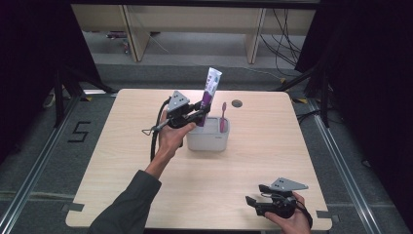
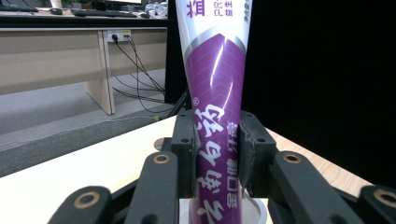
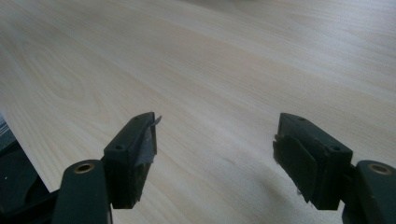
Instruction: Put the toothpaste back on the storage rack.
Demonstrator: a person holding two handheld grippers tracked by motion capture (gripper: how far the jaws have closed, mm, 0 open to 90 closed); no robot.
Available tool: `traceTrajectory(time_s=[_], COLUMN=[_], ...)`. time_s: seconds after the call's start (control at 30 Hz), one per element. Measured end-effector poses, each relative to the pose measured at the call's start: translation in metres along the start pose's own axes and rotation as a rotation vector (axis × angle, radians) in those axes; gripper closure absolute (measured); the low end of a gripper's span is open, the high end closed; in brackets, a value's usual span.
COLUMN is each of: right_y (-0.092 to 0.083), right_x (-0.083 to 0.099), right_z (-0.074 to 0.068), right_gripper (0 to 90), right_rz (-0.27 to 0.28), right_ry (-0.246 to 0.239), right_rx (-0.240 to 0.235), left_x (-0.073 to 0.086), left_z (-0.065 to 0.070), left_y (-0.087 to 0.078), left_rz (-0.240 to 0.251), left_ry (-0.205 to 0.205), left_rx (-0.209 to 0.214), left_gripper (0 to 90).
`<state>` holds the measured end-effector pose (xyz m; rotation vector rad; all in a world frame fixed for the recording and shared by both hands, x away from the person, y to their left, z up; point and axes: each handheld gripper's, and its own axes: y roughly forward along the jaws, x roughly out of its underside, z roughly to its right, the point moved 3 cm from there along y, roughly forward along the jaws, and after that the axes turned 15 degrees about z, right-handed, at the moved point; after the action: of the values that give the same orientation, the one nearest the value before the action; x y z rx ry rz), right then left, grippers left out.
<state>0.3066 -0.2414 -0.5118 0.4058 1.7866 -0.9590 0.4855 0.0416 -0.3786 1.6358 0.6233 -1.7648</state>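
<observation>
A light wooden table [image 1: 122, 161] is seen from above, with a person's forearms entering from the near edge.

Nearest, at the right near corner of the table, the right gripper [image 1: 254, 201] is held low over the wood in a hand [image 1: 292, 219]. Its jaws are spread wide apart, and nothing is held between them; in the right gripper view bare wood grain is seen between the two black pads [image 3: 140, 154].

Farther in, a dark green sleeve [image 1: 127, 204] is stretched from the near left toward the middle of the table. The left gripper [image 1: 200, 113] is carried at the end of that arm, with a grey three-cornered plate [image 1: 178, 101] on top.

Its jaws are clamped on a purple and white toothpaste tube [image 1: 209, 92]. The tube is held nearly upright, tilted slightly to the right, with its lower end down in a pale grey holder [image 1: 208, 140]. In the left gripper view the tube [image 2: 217, 116] is gripped on both sides by the black pads, and the holder's rim [image 2: 257, 212] is seen just beneath.

A pink toothbrush [image 1: 223, 117] is stood upright in the right part of the same holder, just beside the tube.

Farther still, a small dark round hole [image 1: 237, 103] is set in the tabletop near the far edge. Beyond the table, grey floor and pale desk legs [image 1: 139, 39] are visible.
</observation>
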Motion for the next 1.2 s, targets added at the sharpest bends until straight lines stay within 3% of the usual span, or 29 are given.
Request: traceTrajectory(time_s=[0.67, 0.8, 0.83, 1.2], right_y=[0.002, 0.002, 0.002, 0.002], right_x=[0.001, 0.001, 0.001, 0.001], right_z=[-0.002, -0.003, -0.001, -0.001], right_gripper=[30.4, 30.4, 30.4, 30.4], right_rz=[0.003, -0.002, 0.005, 0.002], right_ry=[-0.003, 0.025, 0.002, 0.002], right_rx=[-0.019, -0.022, -0.018, -0.019], left_x=[0.018, 0.023, 0.025, 0.035], left_z=[-0.009, -0.011, -0.012, -0.016], left_y=[0.019, 0.022, 0.022, 0.027], left_rz=[0.001, -0.003, -0.003, -0.021], left_ry=[-0.008, -0.027, -0.030, -0.041], left_rx=[-0.042, -0.051, -0.054, -0.074], left_gripper=[70.6, 70.5, 70.5, 70.4])
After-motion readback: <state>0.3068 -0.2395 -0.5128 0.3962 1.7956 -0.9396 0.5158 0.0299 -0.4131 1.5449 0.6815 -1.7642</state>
